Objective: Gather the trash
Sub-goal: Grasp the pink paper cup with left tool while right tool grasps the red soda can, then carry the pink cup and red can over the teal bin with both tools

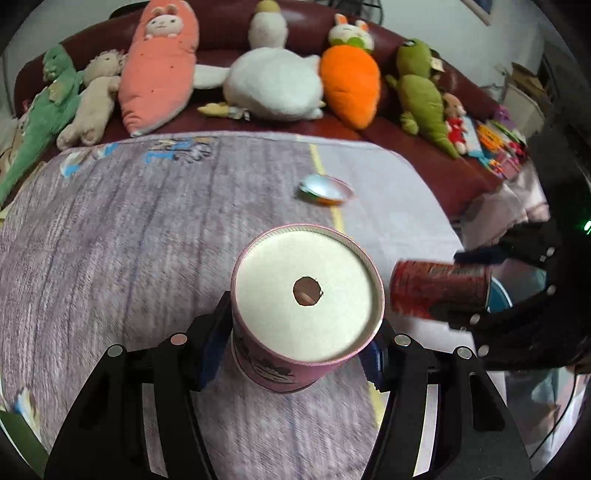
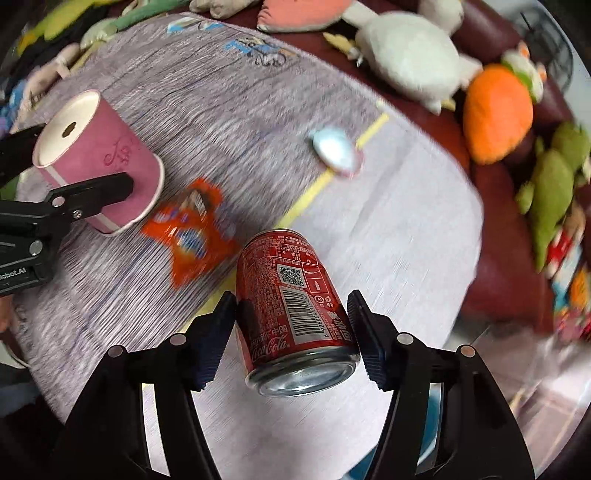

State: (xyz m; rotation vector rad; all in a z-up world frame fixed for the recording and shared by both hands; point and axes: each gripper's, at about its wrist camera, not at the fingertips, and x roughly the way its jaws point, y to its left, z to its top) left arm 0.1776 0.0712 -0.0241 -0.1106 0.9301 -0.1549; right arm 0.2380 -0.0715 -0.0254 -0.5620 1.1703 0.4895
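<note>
The left claw point(image 1: 295, 350) is clamping a pink cylindrical paper cup point(image 1: 306, 306) by its sides, holding it upside down so that its white base, pierced by a small round hole, is facing the left wrist camera, above a bench draped in a grey-lilac woven cloth point(image 1: 129, 240). The right claw point(image 2: 291, 332) is gripping a red aluminium Coca-Cola can point(image 2: 291, 310) across its body, the can tilting with its silver bottom toward the right wrist camera and its barcode and QR code showing. Seen from the left wrist, the same can is lying sideways between the black fingers at the right edge of the frame, just beside the cup and off the bench's corner. Below and between the two claws, a crumpled orange foil snack wrapper point(image 2: 192, 236) is lying on the cloth, near the cup in the right wrist view. Farther along, a small silver-lined peel-off lid with a pink rim point(image 1: 327, 189) is resting on a yellow stripe point(image 2: 321, 181) running across the cloth. Behind the bench, a dark red sofa point(image 1: 229, 22) is carrying a row of plush toys, among them an orange carrot point(image 1: 351, 86) and a white goose point(image 1: 273, 85).
</note>
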